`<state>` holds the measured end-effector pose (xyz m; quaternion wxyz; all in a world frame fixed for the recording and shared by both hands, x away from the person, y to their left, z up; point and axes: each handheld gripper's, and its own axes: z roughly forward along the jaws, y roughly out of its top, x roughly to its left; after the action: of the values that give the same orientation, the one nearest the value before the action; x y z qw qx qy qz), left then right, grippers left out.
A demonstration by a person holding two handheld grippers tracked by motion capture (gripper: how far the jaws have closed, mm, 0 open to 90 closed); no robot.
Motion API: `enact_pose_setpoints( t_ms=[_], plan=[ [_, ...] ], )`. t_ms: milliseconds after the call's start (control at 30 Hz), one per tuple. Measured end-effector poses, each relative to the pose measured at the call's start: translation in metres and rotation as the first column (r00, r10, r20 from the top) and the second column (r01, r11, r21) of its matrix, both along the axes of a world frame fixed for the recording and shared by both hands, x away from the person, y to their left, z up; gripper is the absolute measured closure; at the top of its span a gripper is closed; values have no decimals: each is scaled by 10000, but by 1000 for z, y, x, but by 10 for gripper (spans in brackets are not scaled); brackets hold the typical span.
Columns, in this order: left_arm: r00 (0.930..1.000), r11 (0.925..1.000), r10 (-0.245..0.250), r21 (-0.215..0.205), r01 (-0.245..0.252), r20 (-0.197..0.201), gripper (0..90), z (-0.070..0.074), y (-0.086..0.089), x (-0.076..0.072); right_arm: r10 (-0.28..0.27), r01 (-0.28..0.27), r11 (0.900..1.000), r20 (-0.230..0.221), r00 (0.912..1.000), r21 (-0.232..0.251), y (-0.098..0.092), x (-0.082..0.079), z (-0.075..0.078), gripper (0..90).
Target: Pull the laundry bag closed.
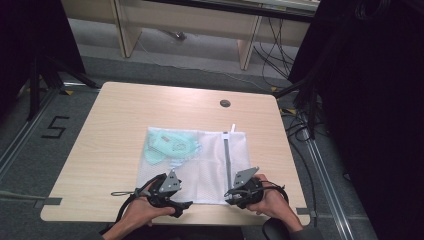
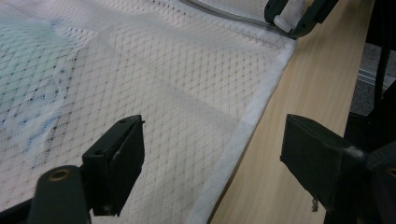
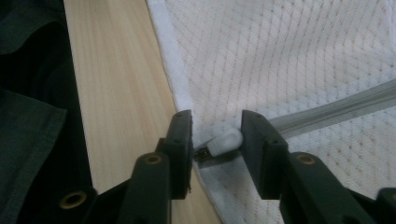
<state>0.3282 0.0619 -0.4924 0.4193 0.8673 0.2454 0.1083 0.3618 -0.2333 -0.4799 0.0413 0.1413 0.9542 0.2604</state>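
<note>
The right gripper (image 3: 215, 140) is sitting at the near edge of a white mesh laundry bag (image 1: 210, 160), its two black jaws drawn in close on either side of the small white zipper pull (image 3: 225, 141); the pull is lying between them, though whether both pads are actually pressing it is hard to tell from the right gripper view. From that pull a grey zipper (image 3: 336, 108) is running away across the netting. In the left gripper view the same right gripper (image 2: 299, 18) is showing farther off at the bag's corner, with the white tab between its tips. The left gripper (image 2: 212, 154) is hovering with its jaws spread wide apart, holding nothing; one jaw is over the mesh and the other is over bare wood, with the bag's white hemmed edge (image 2: 243, 135) passing between them. From above, the person's left hand (image 1: 145, 209) and right hand (image 1: 267, 200) are coming in from the near side, each wrapped around its tool, the left gripper (image 1: 162, 186) at the bag's near left part and the right gripper (image 1: 240, 187) at the foot of the zipper. The bag is lying flat in the middle of the light wooden table (image 1: 110, 150), and a pale green garment (image 1: 172, 145) is showing through the mesh in its far left part, well apart from both grippers
</note>
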Motion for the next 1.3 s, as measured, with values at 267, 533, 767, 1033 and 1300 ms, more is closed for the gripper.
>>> enact_pose_setpoints(
  t_ms=[267,533,767,1033,1300],
  plan=[
    [9999,9999,92,92,-91,-112,210,-1,0,-3,321,-320,9990,16,9995,-311,-2,-2,3,792],
    [9999,9999,87,119,-85,-129,209,-2,1,-3,461,-463,9981,-44,9989,-398,-3,-3,4,855],
    [9999,10000,39,-27,-40,-127,210,-2,-1,-3,-265,263,9996,-512,9983,-31,-5,1,4,862],
    [9981,9874,-607,-1472,582,-121,175,-1,-17,-6,-833,908,9925,-908,9924,821,-13,4,10,863],
    [9965,9910,-811,-1053,829,206,200,-6,-41,-4,-820,941,9888,-1049,9911,1162,-13,5,13,863]
  ],
)
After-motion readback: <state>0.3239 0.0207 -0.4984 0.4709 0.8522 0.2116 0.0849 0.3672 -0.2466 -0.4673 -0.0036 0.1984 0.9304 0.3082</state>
